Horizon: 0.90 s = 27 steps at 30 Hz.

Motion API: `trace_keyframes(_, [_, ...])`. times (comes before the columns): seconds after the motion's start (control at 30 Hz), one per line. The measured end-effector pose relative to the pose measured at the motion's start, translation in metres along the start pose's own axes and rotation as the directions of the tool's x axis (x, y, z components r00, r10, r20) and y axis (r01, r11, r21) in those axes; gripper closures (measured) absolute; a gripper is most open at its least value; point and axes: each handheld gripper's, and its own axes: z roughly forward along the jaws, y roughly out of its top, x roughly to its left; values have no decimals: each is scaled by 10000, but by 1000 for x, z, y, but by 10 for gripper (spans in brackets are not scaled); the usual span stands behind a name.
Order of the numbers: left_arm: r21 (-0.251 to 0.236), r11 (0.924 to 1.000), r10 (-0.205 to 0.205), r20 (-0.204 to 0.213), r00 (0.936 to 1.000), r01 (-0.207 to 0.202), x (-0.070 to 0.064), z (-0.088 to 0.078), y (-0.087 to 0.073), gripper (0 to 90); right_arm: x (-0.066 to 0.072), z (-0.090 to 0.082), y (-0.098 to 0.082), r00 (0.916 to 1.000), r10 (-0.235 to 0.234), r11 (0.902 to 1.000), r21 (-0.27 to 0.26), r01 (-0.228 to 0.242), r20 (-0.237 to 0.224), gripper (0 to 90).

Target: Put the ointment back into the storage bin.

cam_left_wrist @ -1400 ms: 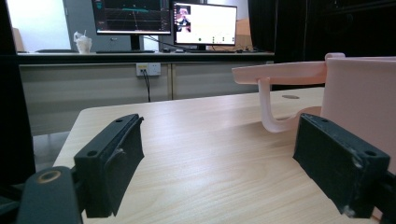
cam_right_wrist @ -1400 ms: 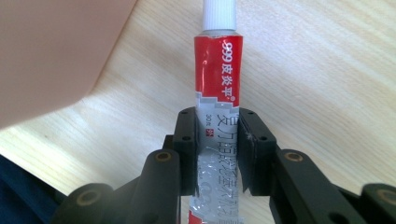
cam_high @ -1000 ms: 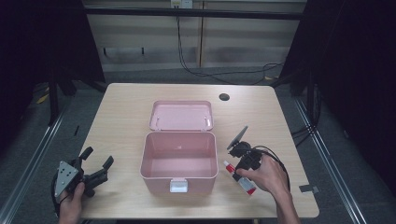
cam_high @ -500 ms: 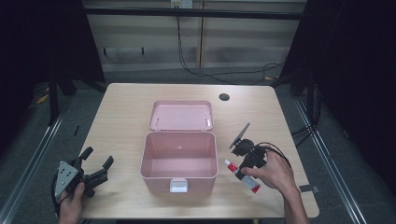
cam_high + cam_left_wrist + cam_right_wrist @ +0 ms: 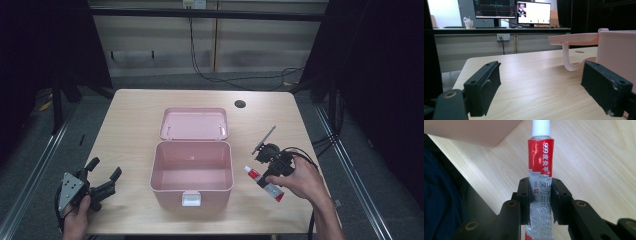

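Observation:
An open pink box [image 5: 156, 171] stands mid-table, its lid [image 5: 194, 123] folded back behind it. Just right of the box, my right gripper [image 5: 270, 173] is shut on a red and silver ointment tube [image 5: 263, 183] with a white cap. In the right gripper view the jaws clamp the tube [image 5: 541, 157] around its silver half, cap pointing away, above the wood; the gripper [image 5: 540, 187] is close to the box's corner [image 5: 474, 130]. My left gripper [image 5: 105, 168] rests open at the table's front left, nothing between its jaws [image 5: 541, 75]. The box wall [image 5: 616, 50] stands beside its right jaw.
A round cable hole [image 5: 240, 104] sits at the table's far right. Cables trail on the floor behind the table. In the left gripper view monitors [image 5: 511, 11] stand on a bench beyond the table's far edge. Bare wood lies left of the box.
My right hand has risen a little with the tube held in the gripper, drifting slightly right. The left gripper has stayed put.

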Motion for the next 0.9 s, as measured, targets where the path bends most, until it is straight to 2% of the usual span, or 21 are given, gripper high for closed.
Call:
trace_keyframes(0.17, [2, 10000, -1, 0, 10000, 1, 0, 0, 0, 155, 8, -9, -1, 9998, -198, 9998, -17, 198, -6, 714])
trace_keyframes(0.23, [-1, 10000, -1, 0, 10000, 1, 0, 0, 0, 155, 14, -20, 0, 9982, -604, 9982, -30, 604, -25, 714])
trace_keyframes(0.27, [-2, 10000, 0, -2, 10000, 0, 0, 0, 0, 155, 14, -20, 0, 9982, -604, 9982, -30, 604, -25, 714])
trace_keyframes(0.33, [-8, 10000, 5, -6, 10000, -5, 0, 0, 0, 155, 16, -28, 2, 9960, -863, 9962, 119, 860, 244, 714])
trace_keyframes(0.47, [-1, 10000, 2, -1, 10000, -2, 0, 0, 0, 155, 18, -35, 4, 9935, -1090, 9936, 331, 1079, 317, 714])
trace_keyframes(0.53, [1, 10000, 0, 2, 10000, 0, 0, 0, 0, 155, 18, -41, 5, 9906, -1362, 9900, 391, 1356, 149, 714])
trace_keyframes(0.63, [-1, 10000, 3, -2, 10000, -3, 0, 0, 0, 155, 18, -45, 5, 9878, -1554, 9873, 345, 1549, 140, 714])
trace_keyframes(0.9, [-4, 10000, 6, -5, 10000, -6, 0, 0, 0, 155, 18, -55, 8, 9833, -1817, 9825, 418, 1812, 81, 714])
